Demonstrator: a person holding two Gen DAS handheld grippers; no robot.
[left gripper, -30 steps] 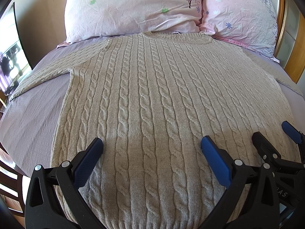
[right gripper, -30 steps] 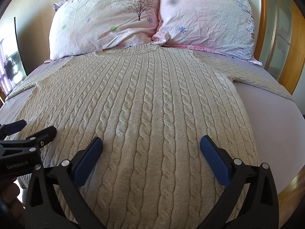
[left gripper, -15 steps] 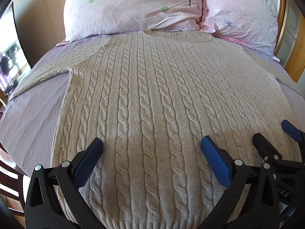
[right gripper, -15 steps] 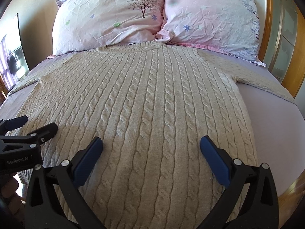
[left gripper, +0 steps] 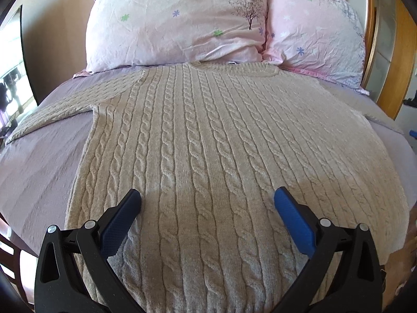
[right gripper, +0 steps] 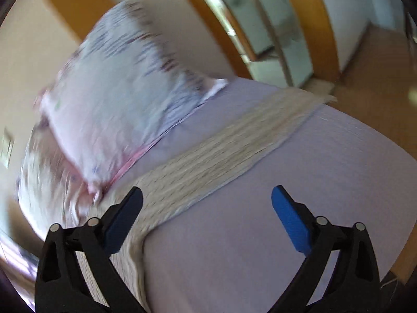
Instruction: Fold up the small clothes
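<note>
The sweater (left gripper: 208, 156) lies flat and face up on the bed (left gripper: 39, 161), its neck up against the two pillows (left gripper: 177, 23) and its hem toward the camera. The body is spread out full width, with no crease or turned-over edge visible. One sleeve (left gripper: 60, 109) stretches out sideways across the sheet on the left; the right wrist view, which is blurred, shows the other sleeve (right gripper: 234, 140) lying straight out toward the far edge of the bed. Judging from this, no fold has been made yet: both sleeves are yet to be brought in, and the body is yet to be folded over. The task looks to be at its very start.

The left hand-held gripper (left gripper: 207, 200) hovers over the lower middle of the sweater with its jaws spread wide and nothing between them. The right hand-held gripper (right gripper: 207, 198) is also wide and holds nothing; it points at the stretch where sleeve meets body, which suggests that sleeve may be the first part taken up, though that is only a guess.

No brand, label or writing can be read in either view. The pillows carry a printed tree and small flowers, but no text.
</note>
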